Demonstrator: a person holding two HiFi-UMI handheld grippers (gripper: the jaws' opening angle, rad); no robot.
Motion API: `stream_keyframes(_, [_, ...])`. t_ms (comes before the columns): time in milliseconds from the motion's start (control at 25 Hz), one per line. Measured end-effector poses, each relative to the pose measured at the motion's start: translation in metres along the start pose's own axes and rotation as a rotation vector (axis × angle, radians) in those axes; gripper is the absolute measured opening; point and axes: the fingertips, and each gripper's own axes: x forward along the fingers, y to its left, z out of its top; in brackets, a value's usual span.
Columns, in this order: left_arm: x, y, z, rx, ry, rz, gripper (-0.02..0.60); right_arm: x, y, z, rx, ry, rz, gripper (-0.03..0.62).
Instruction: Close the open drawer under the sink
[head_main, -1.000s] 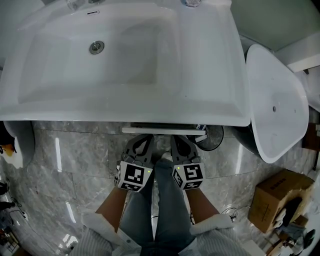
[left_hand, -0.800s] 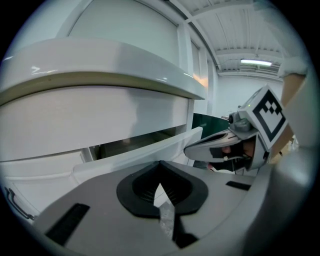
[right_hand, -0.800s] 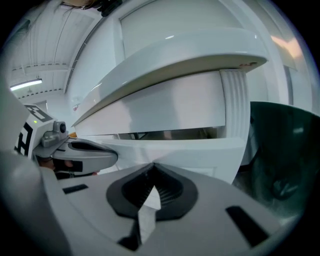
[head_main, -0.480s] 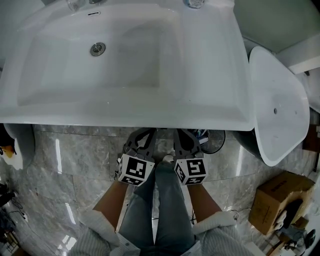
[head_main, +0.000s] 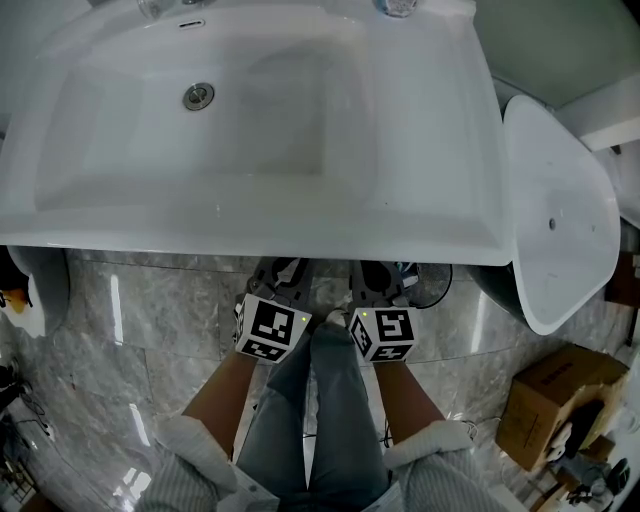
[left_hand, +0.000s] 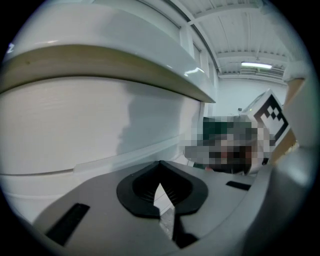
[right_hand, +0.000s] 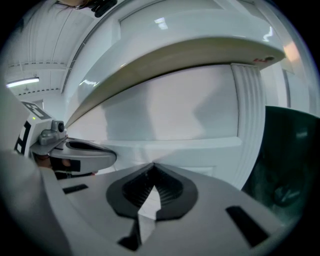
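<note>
In the head view the white sink (head_main: 430, 215) fills the top, and no part of the drawer shows past its front rim. My left gripper (head_main: 281, 270) and right gripper (head_main: 373, 271) reach side by side under that rim, so their tips are hidden there. In the left gripper view the left gripper (left_hand: 160, 163) is shut and holds nothing, its tips close up to the white drawer front (left_hand: 75, 132). The right gripper (right_hand: 152, 164) is likewise shut and bare in the right gripper view, pointing at the white drawer front (right_hand: 165, 117) just below the sink's underside.
A white oval fixture (head_main: 555, 190) stands right of the sink, with a dark round bin (head_main: 432, 278) beside it. A cardboard box (head_main: 548, 400) sits on the marble floor (head_main: 150, 320) at the lower right. The person's legs (head_main: 320, 400) stand between the grippers.
Both grippers have moved forward under the sink rim. The drawer's white front edge, seen sticking out one second ago, has slid back out of sight.
</note>
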Motion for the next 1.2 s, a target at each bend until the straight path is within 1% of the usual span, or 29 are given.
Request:
stream_keyframes(160, [0.003, -0.001, 0.0, 0.025, 0.007, -0.014, 0.015, 0.002, -0.004, 0.0, 0.009, -0.002, -0.014, 0.009])
stream_keyframes(280, [0.003, 0.0, 0.001, 0.025, 0.002, -0.002, 0.015, 0.003, -0.004, 0.001, -0.004, -0.003, -0.008, 0.009])
stream_keyframes(480, [-0.002, -0.002, 0.005, -0.087, -0.007, 0.03, 0.015, -0.004, 0.003, -0.008, 0.005, 0.037, 0.002, 0.009])
stream_keyframes(640, [-0.012, -0.015, 0.01, -0.091, -0.007, 0.021, 0.015, -0.021, 0.011, -0.01, 0.029, 0.047, 0.01, 0.009])
stream_keyframes(800, [-0.024, -0.027, 0.017, -0.09, 0.013, 0.031, 0.015, -0.039, 0.015, -0.001, 0.037, 0.038, 0.027, 0.01])
stream_keyframes(1000, [-0.038, -0.044, 0.049, -0.1, -0.032, 0.027, 0.015, -0.061, 0.019, 0.023, 0.001, 0.027, 0.06, 0.011])
stream_keyframes(1200, [-0.057, -0.062, 0.088, -0.122, -0.07, 0.035, 0.015, -0.093, 0.018, 0.056, -0.002, 0.015, 0.072, 0.011])
